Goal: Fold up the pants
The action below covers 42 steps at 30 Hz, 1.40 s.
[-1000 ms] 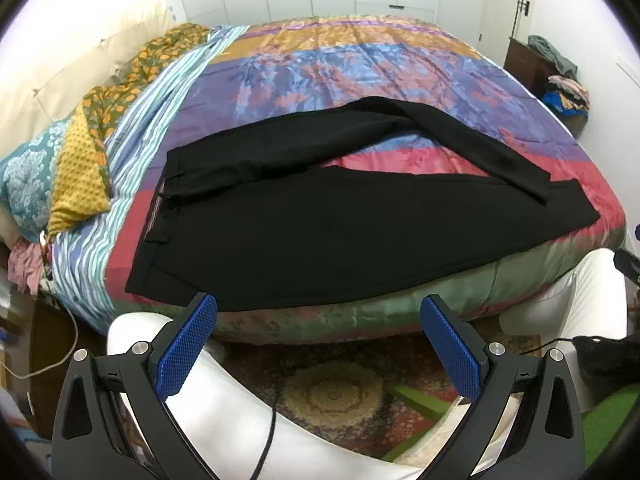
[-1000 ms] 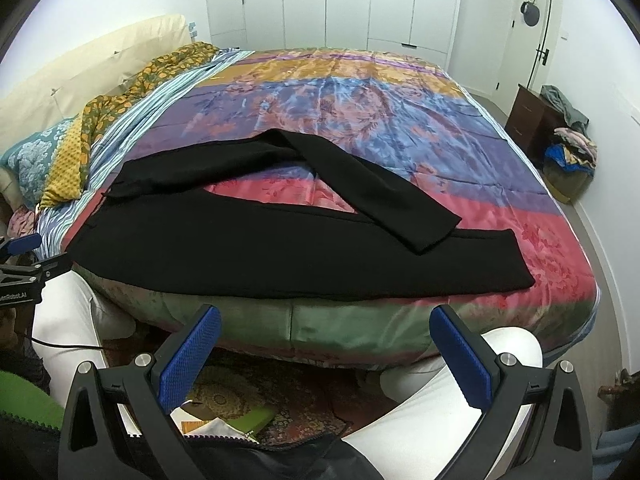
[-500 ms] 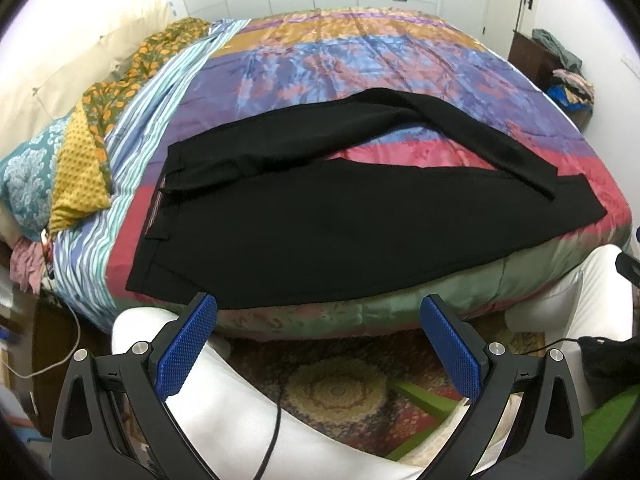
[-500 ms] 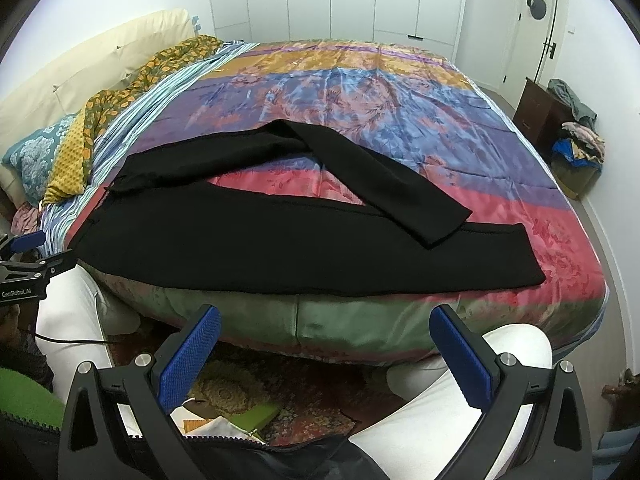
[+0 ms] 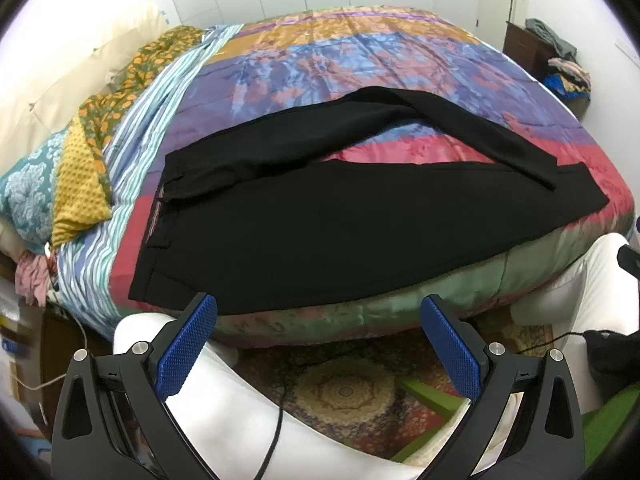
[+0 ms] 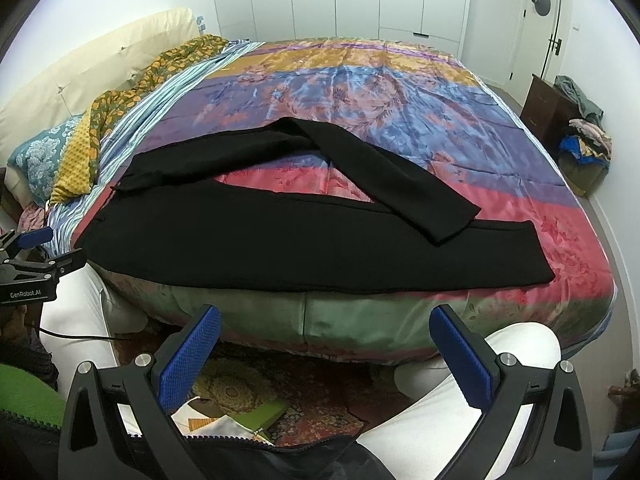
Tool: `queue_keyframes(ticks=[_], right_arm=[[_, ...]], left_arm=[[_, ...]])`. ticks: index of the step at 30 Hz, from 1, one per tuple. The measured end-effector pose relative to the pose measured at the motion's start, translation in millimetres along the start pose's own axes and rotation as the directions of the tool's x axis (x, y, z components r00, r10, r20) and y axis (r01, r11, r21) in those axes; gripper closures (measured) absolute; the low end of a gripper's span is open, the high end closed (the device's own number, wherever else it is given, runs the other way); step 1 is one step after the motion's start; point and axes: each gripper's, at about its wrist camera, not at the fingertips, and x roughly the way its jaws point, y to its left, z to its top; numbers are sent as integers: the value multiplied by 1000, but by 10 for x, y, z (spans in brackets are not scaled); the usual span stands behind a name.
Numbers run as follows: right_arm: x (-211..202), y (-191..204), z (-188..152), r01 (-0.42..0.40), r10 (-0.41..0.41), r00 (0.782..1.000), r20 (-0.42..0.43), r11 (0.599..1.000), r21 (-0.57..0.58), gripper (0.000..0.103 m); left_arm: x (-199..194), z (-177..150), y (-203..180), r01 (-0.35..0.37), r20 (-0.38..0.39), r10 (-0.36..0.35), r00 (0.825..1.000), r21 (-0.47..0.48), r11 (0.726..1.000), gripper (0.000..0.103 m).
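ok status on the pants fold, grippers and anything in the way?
Left gripper open, empty, off the bed edge. Right gripper same. Black pants spread on quilt, far leg bent across the near leg's cuff. Nothing blocking.

You are facing the bed [image 5: 360, 60], the pants [image 5: 320, 232] lying across its near edge ahead of your left gripper [image 5: 318, 344] and right gripper [image 6: 326, 354]. Pillows [image 6: 52, 160] are sitting far left, a dresser [image 6: 548, 108] far right, a rug [image 5: 344, 392] below.
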Motion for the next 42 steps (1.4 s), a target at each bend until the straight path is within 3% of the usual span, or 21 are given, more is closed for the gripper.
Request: queue_keyframes(ticks=[19, 24, 28, 30, 33, 35, 38, 42], right_arm=[[41, 75, 51, -44, 44, 999, -24, 999, -24, 0], [69, 60, 48, -55, 55, 998, -36, 998, -16, 0], [92, 93, 63, -65, 63, 997, -37, 997, -31, 0], [88, 94, 89, -66, 66, 998, -19, 997, -36, 0], [12, -22, 252, -71, 72, 993, 98, 997, -11, 0], [-43, -223, 409, -35, 32, 976, 214, 999, 11, 0], [69, -552, 560, 54, -62, 955, 290, 998, 36, 0], [784, -891, 563, 127, -116, 979, 166, 990, -62, 1]], left_arm=[[33, 31, 8, 3, -4, -3, 1000, 4, 1000, 1], [61, 60, -72, -3, 6, 3, 1000, 40, 999, 1], [98, 140, -136, -47, 53, 42, 998, 97, 994, 1], [127, 241, -110, -49, 71, 43, 997, 89, 995, 1], [105, 363, -39, -35, 99, 30, 995, 47, 998, 1], [97, 390, -4, -29, 108, 26, 994, 22, 999, 1], [171, 327, -20, -22, 72, 21, 997, 17, 1000, 1], [280, 181, -94, -41, 5, 41, 999, 39, 998, 1]])
